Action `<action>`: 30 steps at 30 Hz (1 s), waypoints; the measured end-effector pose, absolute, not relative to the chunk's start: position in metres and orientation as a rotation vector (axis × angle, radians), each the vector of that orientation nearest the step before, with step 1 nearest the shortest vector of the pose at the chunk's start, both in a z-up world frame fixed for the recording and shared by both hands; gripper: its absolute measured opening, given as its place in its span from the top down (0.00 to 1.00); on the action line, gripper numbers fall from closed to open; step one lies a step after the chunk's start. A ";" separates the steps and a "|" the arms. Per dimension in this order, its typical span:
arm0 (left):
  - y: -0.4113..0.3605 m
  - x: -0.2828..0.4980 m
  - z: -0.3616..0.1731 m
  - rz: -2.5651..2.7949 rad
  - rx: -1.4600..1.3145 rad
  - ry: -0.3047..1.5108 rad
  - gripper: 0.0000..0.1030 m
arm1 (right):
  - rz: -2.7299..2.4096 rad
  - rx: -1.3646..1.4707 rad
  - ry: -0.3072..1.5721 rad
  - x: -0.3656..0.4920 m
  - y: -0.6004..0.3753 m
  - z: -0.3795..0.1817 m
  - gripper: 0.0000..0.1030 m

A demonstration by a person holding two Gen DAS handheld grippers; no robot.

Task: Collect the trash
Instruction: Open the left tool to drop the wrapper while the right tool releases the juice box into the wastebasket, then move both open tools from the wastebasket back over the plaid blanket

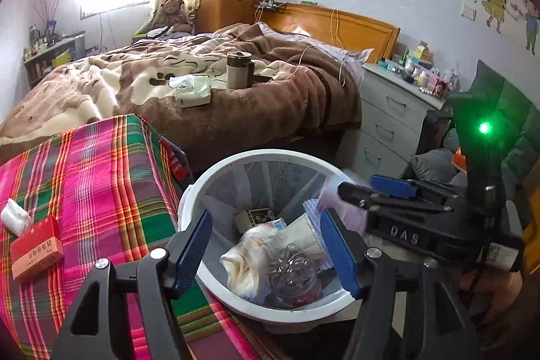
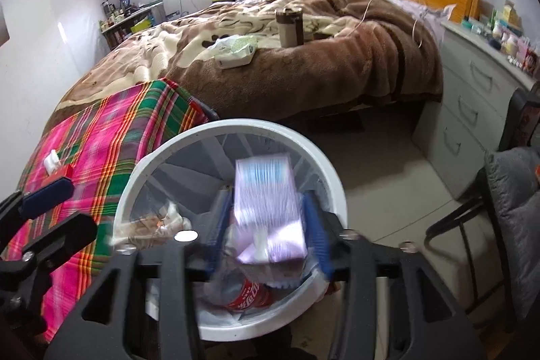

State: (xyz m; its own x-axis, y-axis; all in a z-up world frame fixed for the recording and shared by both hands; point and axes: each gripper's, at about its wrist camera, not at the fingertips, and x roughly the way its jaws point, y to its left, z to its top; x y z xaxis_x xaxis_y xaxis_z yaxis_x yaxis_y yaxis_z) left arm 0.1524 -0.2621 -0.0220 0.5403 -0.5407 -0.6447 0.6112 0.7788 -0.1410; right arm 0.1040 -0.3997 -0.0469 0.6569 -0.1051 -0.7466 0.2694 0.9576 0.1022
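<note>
Bin: the round white plastic waste bin (image 1: pixel 189 191) stands on the floor against the pink-and-green plaid cloth (image 1: pixel 101 164); both grippers hang over it.
Already collected: a crumpled clear plastic bag (image 1: pixel 290 265), a cream wrapper and a red-labelled bottle (image 2: pixel 249 296) lie inside.
Right gripper (image 2: pixel 266 225): its blue jaws flank a lilac-and-blue plastic packet (image 2: pixel 266 201), blurred, right over the bin mouth; whether they pinch it or have let go, I cannot tell.
Left gripper (image 1: pixel 266 245): jaws spread wide, nothing between them.
Left to do, as I judge it: a red cardboard box (image 1: pixel 35 253) and a white crumpled tissue (image 1: pixel 15 218) sit on the plaid cloth at 9 o'clock from the bin in the left view.
Uncertain: the white tissue pack (image 1: pixel 192 90) and brown cup (image 1: pixel 238 70) on the bed at 12 o'clock may not be trash.
Progress: seemingly past halfway.
</note>
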 end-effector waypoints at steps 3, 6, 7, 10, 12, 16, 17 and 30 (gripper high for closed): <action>-0.256 0.151 -0.019 -0.670 0.106 0.718 0.35 | -0.218 0.216 0.814 0.101 -0.401 -0.044 0.29; -0.247 0.149 -0.017 -0.662 0.095 0.715 0.35 | -0.221 0.220 0.807 0.102 -0.399 -0.043 0.29; -0.244 0.149 -0.016 -0.659 0.092 0.713 0.35 | -0.221 0.224 0.804 0.103 -0.398 -0.043 0.29; -0.232 0.149 -0.013 -0.647 0.080 0.706 0.35 | -0.205 0.239 0.791 0.101 -0.393 -0.040 0.29; -0.225 0.147 -0.011 -0.632 0.074 0.692 0.35 | -0.196 0.240 0.782 0.103 -0.388 -0.038 0.29; -0.209 0.147 -0.006 -0.617 0.064 0.679 0.35 | -0.173 0.243 0.753 0.103 -0.377 -0.031 0.29; -0.204 0.146 -0.005 -0.606 0.061 0.675 0.35 | -0.166 0.245 0.748 0.103 -0.374 -0.030 0.29; -0.127 0.148 0.003 -0.487 0.040 0.634 0.35 | -0.025 0.252 0.676 0.116 -0.321 -0.020 0.29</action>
